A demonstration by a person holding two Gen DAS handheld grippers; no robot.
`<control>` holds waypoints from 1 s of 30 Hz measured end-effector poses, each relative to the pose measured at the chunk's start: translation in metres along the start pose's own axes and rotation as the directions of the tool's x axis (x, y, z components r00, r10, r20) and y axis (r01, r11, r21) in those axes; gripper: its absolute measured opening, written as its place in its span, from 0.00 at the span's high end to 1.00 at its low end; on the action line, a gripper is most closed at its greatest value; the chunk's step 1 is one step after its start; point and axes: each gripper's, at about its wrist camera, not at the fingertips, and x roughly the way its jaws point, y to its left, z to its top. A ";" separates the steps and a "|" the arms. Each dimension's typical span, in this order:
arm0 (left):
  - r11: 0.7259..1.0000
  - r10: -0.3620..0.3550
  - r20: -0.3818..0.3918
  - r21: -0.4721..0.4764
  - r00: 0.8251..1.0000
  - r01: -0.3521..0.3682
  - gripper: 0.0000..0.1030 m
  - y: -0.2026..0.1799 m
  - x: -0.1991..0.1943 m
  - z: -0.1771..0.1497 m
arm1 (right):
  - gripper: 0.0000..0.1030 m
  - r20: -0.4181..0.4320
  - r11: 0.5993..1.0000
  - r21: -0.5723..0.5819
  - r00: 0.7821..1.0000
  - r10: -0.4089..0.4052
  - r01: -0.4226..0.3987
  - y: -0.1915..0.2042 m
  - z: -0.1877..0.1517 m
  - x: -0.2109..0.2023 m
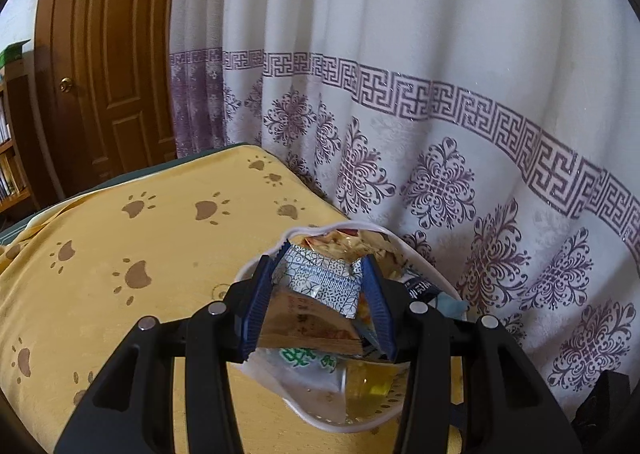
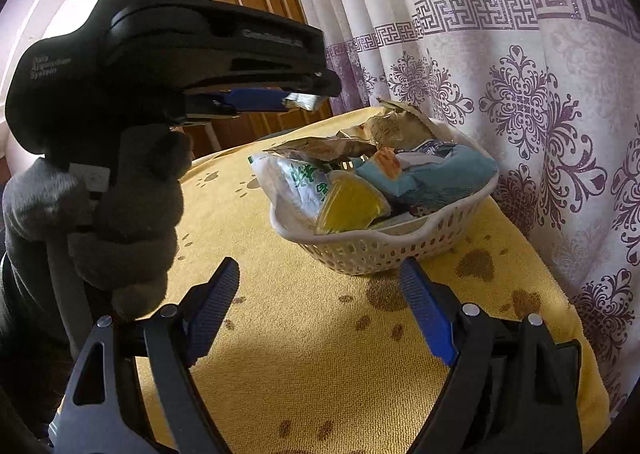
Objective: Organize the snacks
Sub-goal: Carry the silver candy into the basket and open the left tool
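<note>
My left gripper (image 1: 318,270) is shut on a flat snack packet (image 1: 316,306), silver patterned at one end and tan at the other, and holds it above a white perforated basket (image 1: 316,414). The basket (image 2: 384,250) is full of snack packets: a white and green bag (image 2: 292,181), a yellow jelly cup (image 2: 352,209) and a blue packet (image 2: 436,173). In the right wrist view the left gripper (image 2: 304,99) hangs high to the basket's left, the packet's silver end showing. My right gripper (image 2: 320,282) is open and empty, low over the cloth in front of the basket.
A yellow paw-print cloth (image 2: 320,354) covers the table. A white curtain with purple patterns (image 1: 440,93) hangs right behind the basket. A brown wooden door (image 1: 108,53) stands far left, with a bookshelf (image 1: 12,157) beside it.
</note>
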 end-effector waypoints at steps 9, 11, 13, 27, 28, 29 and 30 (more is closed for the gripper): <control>0.999 0.002 -0.012 0.032 1.000 -0.002 0.54 -0.004 0.002 -0.001 | 0.19 0.000 1.000 -0.001 1.000 -0.001 0.001 0.000 0.000 0.000; 0.999 0.006 -0.011 0.038 1.000 -0.006 0.54 -0.005 0.002 -0.002 | 0.19 -0.001 1.000 -0.003 1.000 -0.002 0.002 0.000 0.000 0.000; 0.999 0.008 -0.010 0.041 1.000 -0.008 0.54 -0.005 0.002 -0.002 | 0.19 -0.001 1.000 -0.003 1.000 -0.002 0.002 0.000 0.000 0.000; 0.995 0.069 0.036 0.068 0.997 -0.071 0.45 -0.007 -0.013 -0.004 | 0.19 -0.001 1.000 -0.010 1.000 -0.012 0.012 0.001 0.000 0.000; 0.994 0.077 0.043 0.074 0.996 -0.080 0.44 -0.007 -0.014 -0.004 | 0.19 0.000 1.000 -0.013 1.000 -0.014 0.014 0.001 0.000 0.000; 0.993 0.087 0.052 0.081 0.995 -0.091 0.44 -0.008 -0.016 -0.005 | 0.19 0.000 1.000 -0.015 1.000 -0.015 0.015 0.002 0.000 0.000; 0.992 0.092 0.057 0.083 0.994 -0.097 0.44 -0.008 -0.018 -0.005 | 0.19 0.000 1.000 -0.017 1.000 -0.016 0.016 0.002 0.000 0.000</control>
